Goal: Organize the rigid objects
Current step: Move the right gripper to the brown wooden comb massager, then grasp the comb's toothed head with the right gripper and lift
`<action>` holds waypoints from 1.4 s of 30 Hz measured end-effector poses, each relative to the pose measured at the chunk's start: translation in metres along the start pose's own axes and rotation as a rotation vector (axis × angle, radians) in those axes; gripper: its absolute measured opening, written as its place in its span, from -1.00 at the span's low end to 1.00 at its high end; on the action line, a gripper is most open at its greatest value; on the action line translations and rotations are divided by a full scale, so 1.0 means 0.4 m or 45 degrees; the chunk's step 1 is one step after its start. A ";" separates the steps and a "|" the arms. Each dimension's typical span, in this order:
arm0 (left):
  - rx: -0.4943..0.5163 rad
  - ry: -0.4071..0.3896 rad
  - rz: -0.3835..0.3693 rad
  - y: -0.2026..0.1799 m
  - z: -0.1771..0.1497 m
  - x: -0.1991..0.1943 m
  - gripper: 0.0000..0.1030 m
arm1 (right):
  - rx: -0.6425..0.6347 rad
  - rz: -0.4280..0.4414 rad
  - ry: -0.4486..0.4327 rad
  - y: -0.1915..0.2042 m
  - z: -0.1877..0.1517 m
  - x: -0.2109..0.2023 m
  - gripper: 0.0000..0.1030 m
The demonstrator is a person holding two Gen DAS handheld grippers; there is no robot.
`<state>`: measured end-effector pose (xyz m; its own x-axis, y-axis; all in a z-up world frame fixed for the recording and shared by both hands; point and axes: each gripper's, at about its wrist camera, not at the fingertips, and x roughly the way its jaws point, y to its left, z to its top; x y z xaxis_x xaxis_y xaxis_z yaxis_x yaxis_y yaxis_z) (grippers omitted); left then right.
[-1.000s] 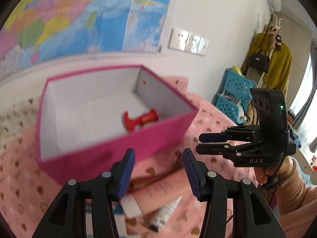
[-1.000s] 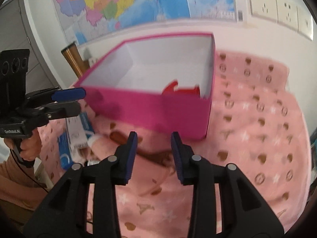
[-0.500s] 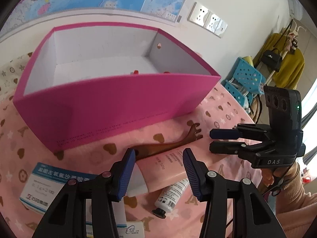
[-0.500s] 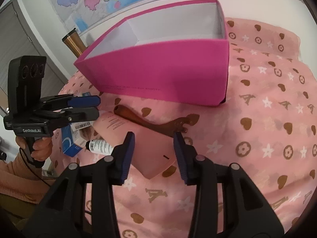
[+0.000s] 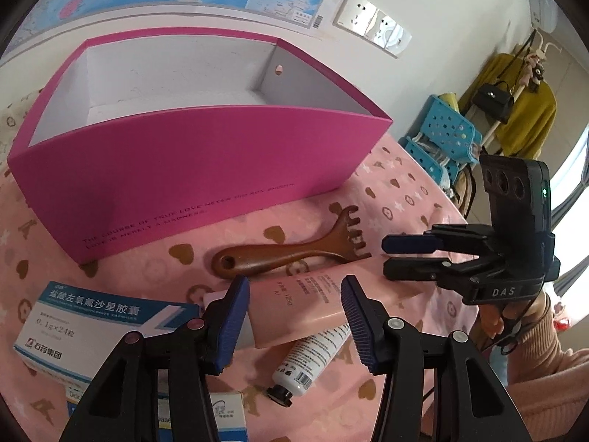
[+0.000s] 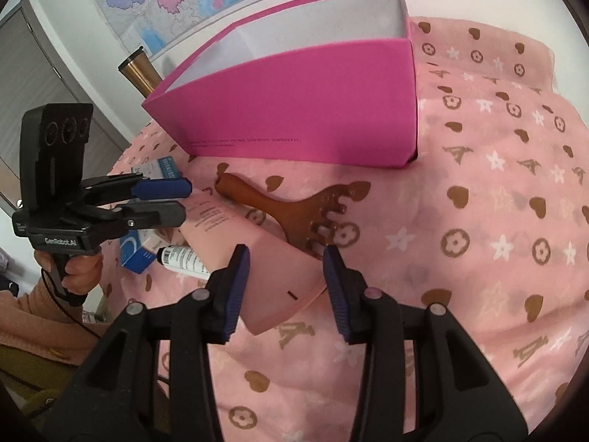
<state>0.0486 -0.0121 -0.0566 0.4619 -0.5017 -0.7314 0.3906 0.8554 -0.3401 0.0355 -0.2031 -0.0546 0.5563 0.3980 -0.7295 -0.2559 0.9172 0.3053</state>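
Both of my tools hang over the cluster of loose items in front of the pink box (image 5: 206,169), which stands open-topped on the pink patterned cloth (image 6: 497,221) covering the bench. My left gripper (image 5: 294,316) has its jaws apart and empty, straddling the capped end of the pink tube (image 5: 298,305); my right gripper (image 6: 285,287) is likewise apart and empty, poised over the flat crimped end of the same tube. Hazard one: both tools bear on a single item, so if both close, the tube is pulled two ways or the jaws collide. Hazard two: the tube overlaps its neighbours. It lies against the wooden comb (image 5: 294,254) on the far side and partly over the small white tube (image 5: 313,361) on the near side, with the blue-and-white medicine box (image 5: 92,316) just beside its cap; a lift from here is likely to drag or flick these. Hazard three: the tube looks soft and smooth, so a grip on the thin crimped end may slip or fold it. Hazard four: the cloth is loose and wrinkled, and low jaws could pinch it and shift the whole layout, including the box. The box interior is largely hidden from both views, so I cannot tell its contents.
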 end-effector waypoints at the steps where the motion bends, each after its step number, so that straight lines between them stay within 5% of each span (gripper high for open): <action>1: 0.007 0.003 0.001 -0.001 0.000 -0.001 0.04 | 0.002 -0.002 0.003 0.000 0.000 0.002 -0.16; 11: -0.056 -0.017 0.088 0.050 0.041 -0.004 0.04 | 0.100 -0.040 -0.045 -0.042 0.021 0.001 -0.16; 27: -0.105 0.165 0.102 0.063 0.053 0.087 0.04 | 0.137 -0.017 -0.038 -0.052 0.049 0.066 -0.16; 42: -0.096 0.159 0.167 0.066 0.063 0.116 0.08 | 0.095 -0.038 -0.071 -0.049 0.051 0.066 -0.55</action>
<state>0.1004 -0.0162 -0.0847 0.4005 -0.3693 -0.8386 0.2704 0.9221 -0.2769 0.0715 -0.2101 -0.0672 0.6061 0.3692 -0.7045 -0.1805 0.9265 0.3302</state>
